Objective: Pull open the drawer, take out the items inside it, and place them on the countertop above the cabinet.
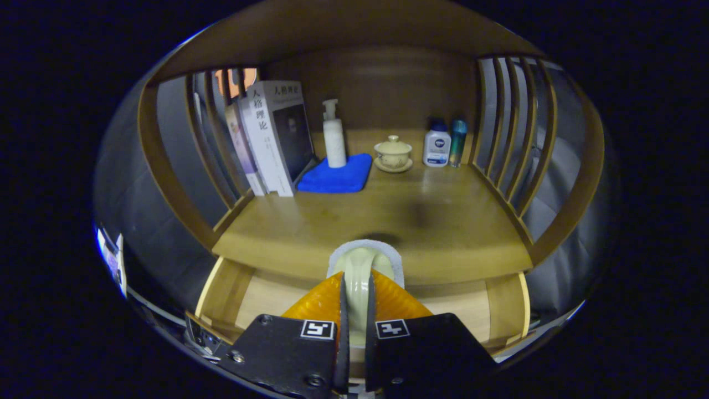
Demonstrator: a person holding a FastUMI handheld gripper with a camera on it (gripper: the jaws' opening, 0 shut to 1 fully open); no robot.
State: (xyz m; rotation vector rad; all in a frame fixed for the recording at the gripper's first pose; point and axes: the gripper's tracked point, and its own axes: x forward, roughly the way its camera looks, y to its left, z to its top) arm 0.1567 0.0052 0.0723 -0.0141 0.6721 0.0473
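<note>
**Held item hovers at the lip of the desk, drawer open below**

The hand-held gripper [357, 302] is clamped on a pale, glossy item [359, 269], its two fingers pressed close against either side. I take the piece to be ceramic, perhaps a small dish or spoon rest held on edge, though I cannot say exactly what it is. A white, rough-textured rim shows behind its top. It sits above the open drawer [266, 293], right at the front edge of the desk [332, 221] that tops the cabinet.

Further back on the desk stand a few books [271, 138], a blue cloth [335, 174] with a pump bottle [334, 136] on it, a lidded tea bowl on a saucer [393, 155], and two small bottles [446, 143] near the slatted right side. The middle of the desk ahead of the fingers is bare wood.

What worries me here is the grip. The piece looks smooth and is pinched on a narrow edge, so a tilt or jolt might let it slide out and drop back into the drawer or crack against the desk's front edge. Coming in too low would knock it against that edge. Reaching too deep risks nudging the tea bowl or the pump bottle, which looks easy to topple. The bare patch just beyond the edge seems the safest landing.
</note>
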